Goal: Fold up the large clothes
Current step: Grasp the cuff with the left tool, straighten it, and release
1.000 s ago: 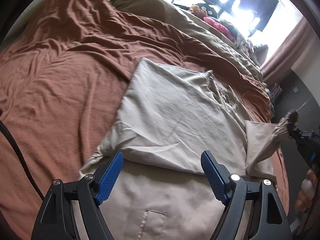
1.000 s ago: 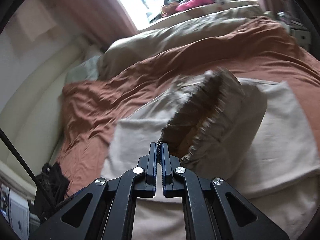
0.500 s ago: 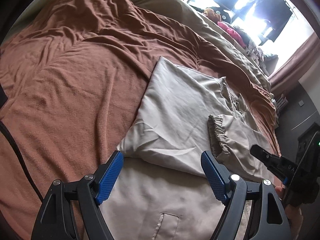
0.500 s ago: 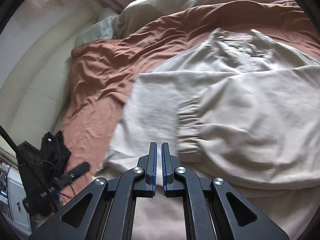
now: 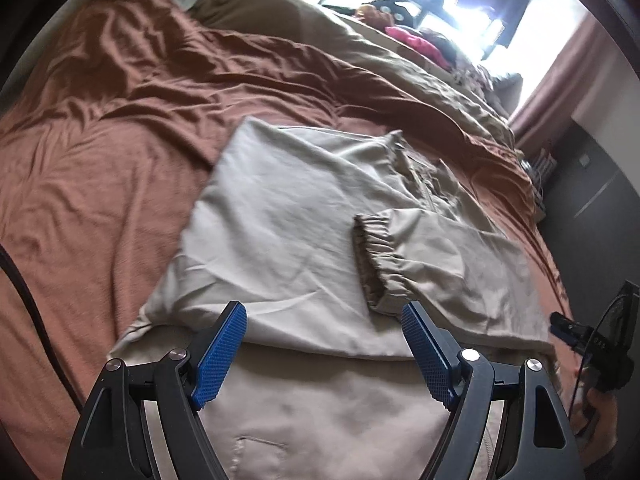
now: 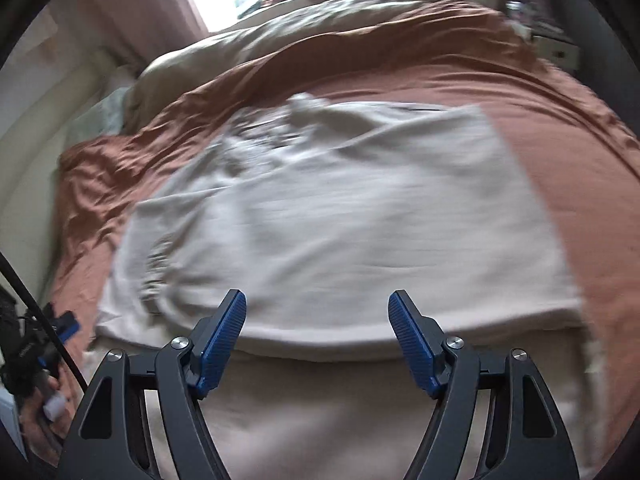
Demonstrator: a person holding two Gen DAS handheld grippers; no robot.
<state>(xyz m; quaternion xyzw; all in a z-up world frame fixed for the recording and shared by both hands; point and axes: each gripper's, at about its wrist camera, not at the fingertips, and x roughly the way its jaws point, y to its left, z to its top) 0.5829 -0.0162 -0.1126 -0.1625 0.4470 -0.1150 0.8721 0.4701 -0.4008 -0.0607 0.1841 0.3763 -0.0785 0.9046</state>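
Note:
A beige jacket (image 5: 288, 232) lies flat on the rust-brown bedspread (image 5: 100, 168). Its right sleeve, with an elastic cuff (image 5: 374, 258), lies folded across the body. My left gripper (image 5: 324, 354) is open and empty just above the jacket's lower part, near a pocket flap (image 5: 260, 446). In the right wrist view the jacket (image 6: 340, 232) fills the middle, blurred by motion. My right gripper (image 6: 318, 340) is open and empty over the jacket's folded edge. The right gripper also shows at the right edge of the left wrist view (image 5: 592, 348).
A khaki duvet (image 5: 400, 68) lies bunched along the far side of the bed. Pink and dark items (image 5: 416, 40) sit by the bright window. A dark cabinet (image 5: 592, 200) stands at the right. A black cable (image 5: 28, 300) runs at the left.
My right gripper laid the sleeve across the jacket body, let it go and opened. It drew back toward the jacket's near edge. My left gripper stayed open.

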